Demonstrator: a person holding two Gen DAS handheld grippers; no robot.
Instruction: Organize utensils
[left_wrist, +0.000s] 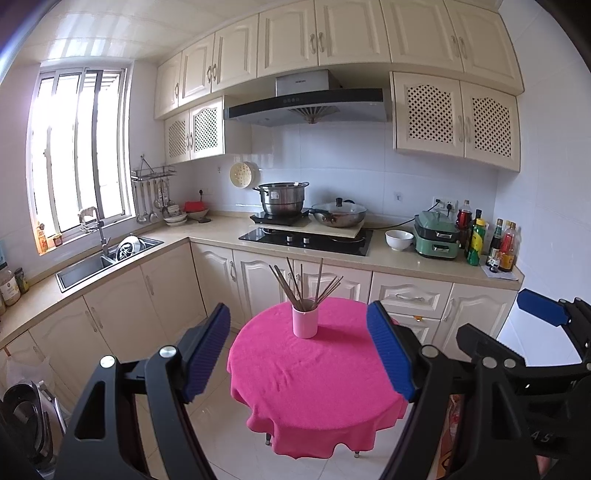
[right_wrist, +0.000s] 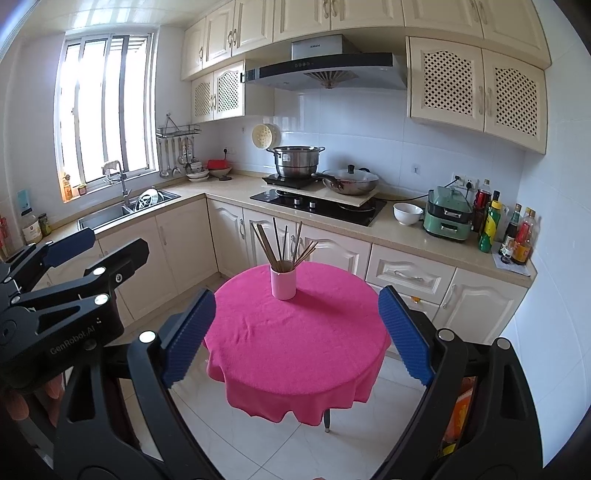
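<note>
From the left wrist camera, the left tool (left_wrist: 298, 349) hangs in the air short of the table (left_wrist: 314, 387), its two blue pads spread wide apart with nothing between them. The round table wears a bright pink cloth. Near its far edge stands a pink cup (left_wrist: 305, 322), upright, with a bunch of chopsticks (left_wrist: 301, 282) fanned out of its top. The right tool (left_wrist: 543, 314) shows at the right edge, also off the table; its fingers stand apart here. Behind the table runs a kitchen worktop with a steel pot (left_wrist: 282, 199) and a lidded pan (left_wrist: 340, 214) on the stove.

From the right wrist camera, the right tool (right_wrist: 297, 334) is likewise held above the near side of the table (right_wrist: 295, 350), pads wide apart and empty. The cup (right_wrist: 283, 282) sits on the far part of the cloth, the chopsticks (right_wrist: 282, 243) leaning outward from it. The left tool (right_wrist: 92, 243) appears at the left, fingers parted, well clear of the cup.
</note>
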